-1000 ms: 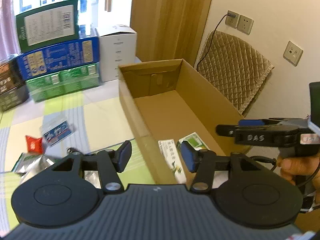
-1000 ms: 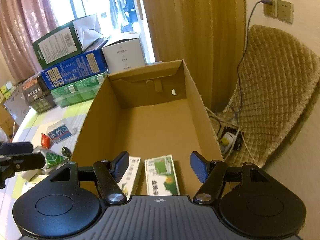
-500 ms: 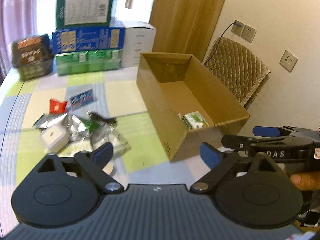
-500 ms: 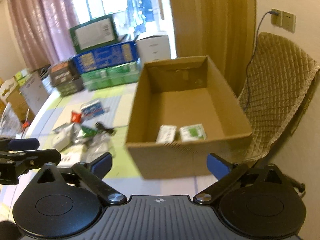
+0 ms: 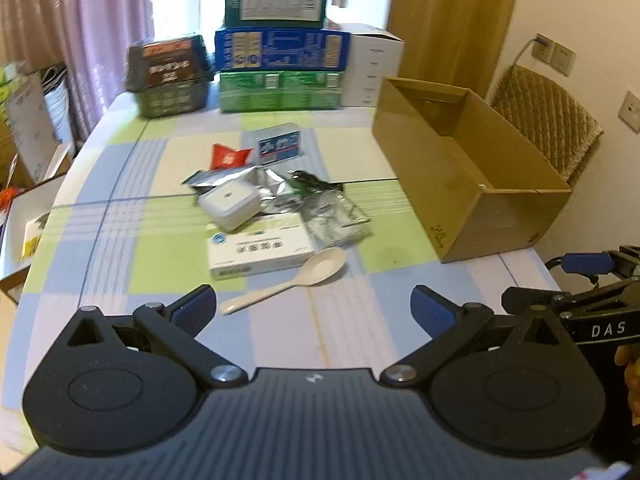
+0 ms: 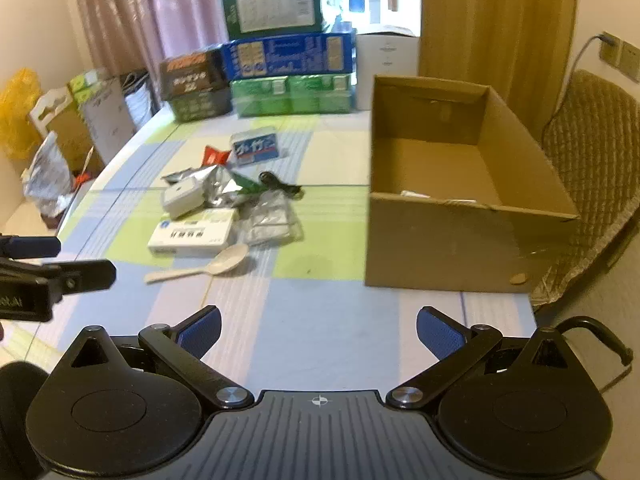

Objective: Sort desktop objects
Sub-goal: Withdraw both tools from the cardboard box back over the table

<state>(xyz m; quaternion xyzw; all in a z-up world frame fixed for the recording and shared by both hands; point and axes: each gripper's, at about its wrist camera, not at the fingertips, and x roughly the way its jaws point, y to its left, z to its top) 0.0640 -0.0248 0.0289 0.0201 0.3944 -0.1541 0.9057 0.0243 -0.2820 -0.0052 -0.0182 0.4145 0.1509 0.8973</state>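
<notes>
A pile of small items lies mid-table: a white medicine box [image 5: 260,254] [image 6: 192,233], a cream plastic spoon [image 5: 288,280] [image 6: 204,266], a white square case [image 5: 230,202] [image 6: 182,197], foil packets [image 5: 256,180], clear bags [image 6: 268,218], a red sachet [image 5: 226,156] and a blue-labelled pack [image 5: 280,145] [image 6: 256,148]. The open cardboard box [image 5: 460,184] [image 6: 448,236] stands to the right. My left gripper [image 5: 314,308] is open above the near table edge, nothing in it. My right gripper [image 6: 318,330] is open too, held near the box's front.
Stacked cartons [image 5: 280,52] [image 6: 280,64] and a white box [image 5: 372,68] line the far edge. A quilted chair [image 6: 592,152] stands right of the table. Boxes and bags [image 6: 60,140] sit on the floor to the left. Wall sockets [image 5: 554,52] are at right.
Both grippers have pulled back from over the cardboard box to the near edge of the table, and both have opened wider. The pile on the table has come into view.
</notes>
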